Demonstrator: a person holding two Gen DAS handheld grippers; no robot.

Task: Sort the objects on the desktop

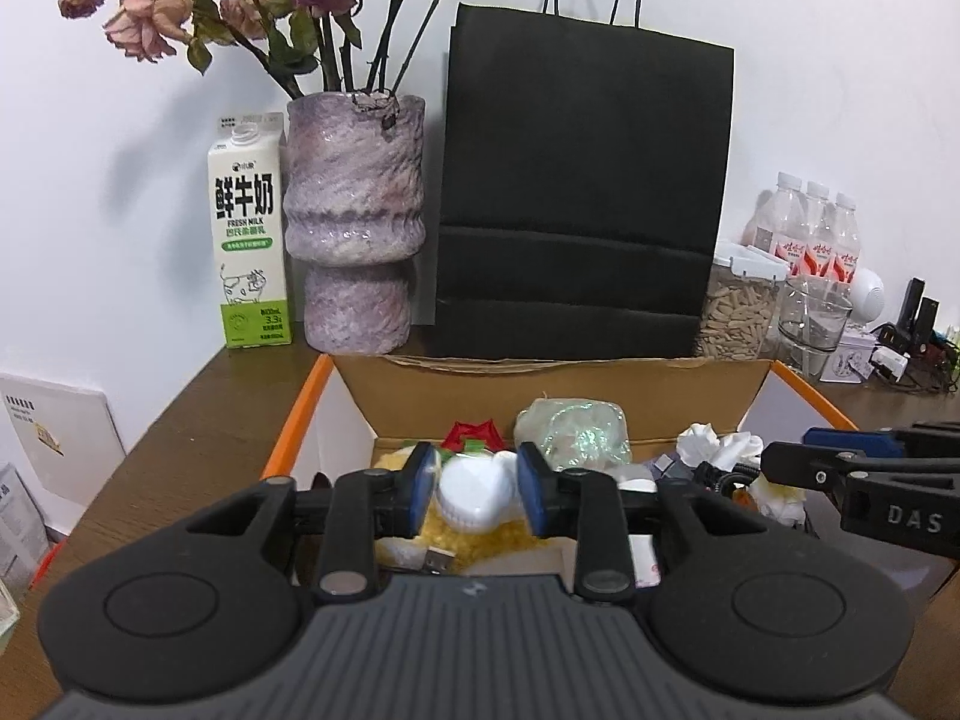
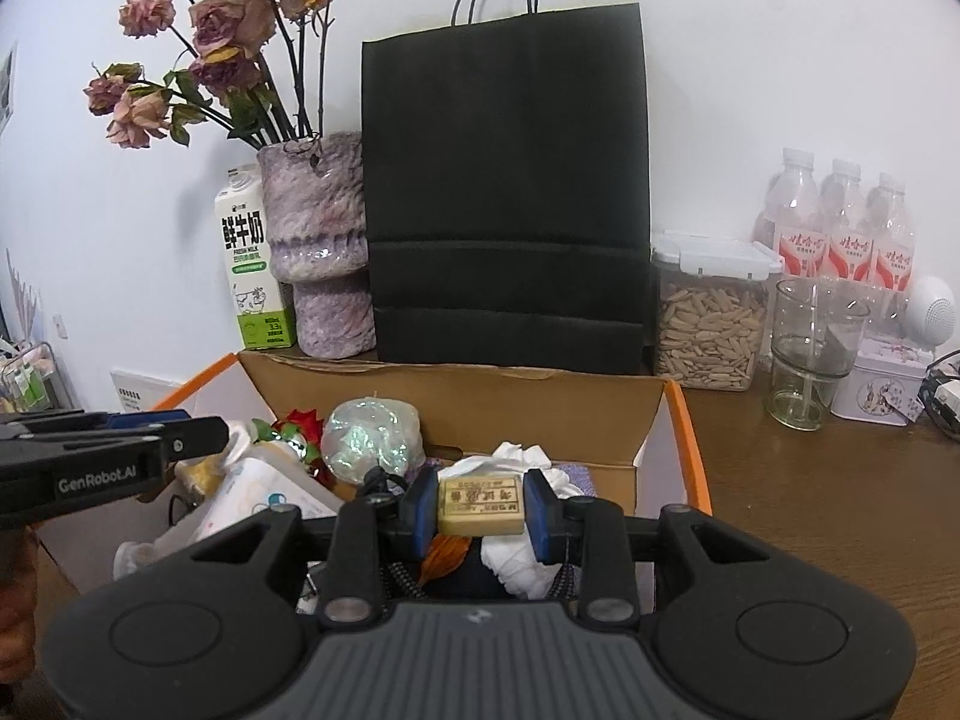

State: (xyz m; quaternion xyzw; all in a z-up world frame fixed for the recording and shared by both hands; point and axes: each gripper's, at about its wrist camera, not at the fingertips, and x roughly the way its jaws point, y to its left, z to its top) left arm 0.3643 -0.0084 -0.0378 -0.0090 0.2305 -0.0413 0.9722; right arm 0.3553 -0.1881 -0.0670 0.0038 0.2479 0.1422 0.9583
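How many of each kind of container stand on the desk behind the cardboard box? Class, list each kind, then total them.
White-and-green milk carton: 1
Purple mottled ceramic vase: 1
Black paper carrier bag: 1
Clear lidded plastic jar of seeds: 1
Clear plastic bottles with red-and-white labels: 3 showing
Clear drinking glass: 1
White printed tin: 1
Total: 9

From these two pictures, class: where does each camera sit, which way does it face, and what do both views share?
Left wrist: on the left gripper, looking forward and slightly down into the cardboard box; a white cap lies between its fingers, the right gripper at the right edge.
Right wrist: on the right gripper, facing likewise; a tan block sits between its pads, the left gripper at the left.
Shared: box, black bag, vase, milk carton.
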